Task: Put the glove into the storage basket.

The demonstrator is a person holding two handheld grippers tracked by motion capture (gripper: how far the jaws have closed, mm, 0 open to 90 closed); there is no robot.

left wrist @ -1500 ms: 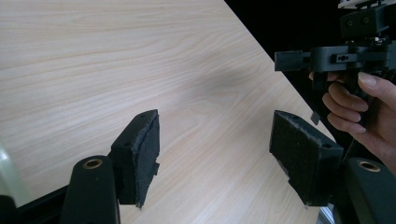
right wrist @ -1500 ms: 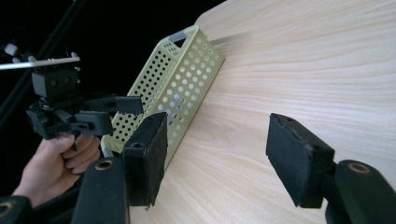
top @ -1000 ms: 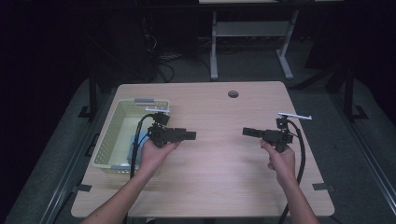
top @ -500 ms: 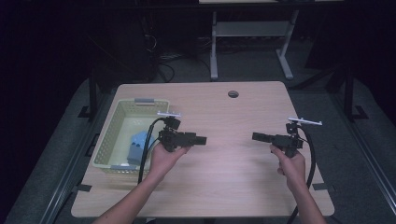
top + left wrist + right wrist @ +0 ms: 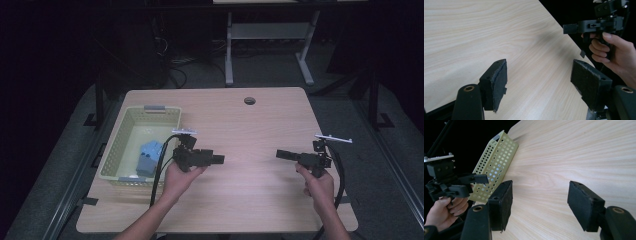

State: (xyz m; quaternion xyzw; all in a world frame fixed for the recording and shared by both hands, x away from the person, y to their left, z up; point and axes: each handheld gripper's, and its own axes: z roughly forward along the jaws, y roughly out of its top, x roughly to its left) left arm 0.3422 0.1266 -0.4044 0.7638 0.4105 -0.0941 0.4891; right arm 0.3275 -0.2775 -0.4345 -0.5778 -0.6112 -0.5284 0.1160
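The high view has my left gripper (image 5: 220, 159) held just above the wooden table (image 5: 250, 195), right of a pale green perforated basket (image 5: 116, 145), jaws pointing right. My right gripper (image 5: 280, 154) hovers near the table's right side with its jaws pointing left at the other one. In the left gripper view the left gripper (image 5: 539, 82) stands open over bare wood, nothing between its pads. The right gripper (image 5: 540, 205) is open and empty in its own view too. A blue blocky object (image 5: 150, 156) lies in the basket.
The basket (image 5: 496, 162) sits at the table's left edge, with a grey clip on its far rim. A round cable hole (image 5: 249, 100) is near the far edge. Black cables trail from both grippers. A white stand (image 5: 265, 35) is on the dark floor beyond.
Both grippers have shifted rightward and slightly toward the near edge. The left one has left the basket side; the right one is closer to the right edge. Jaws stay open.
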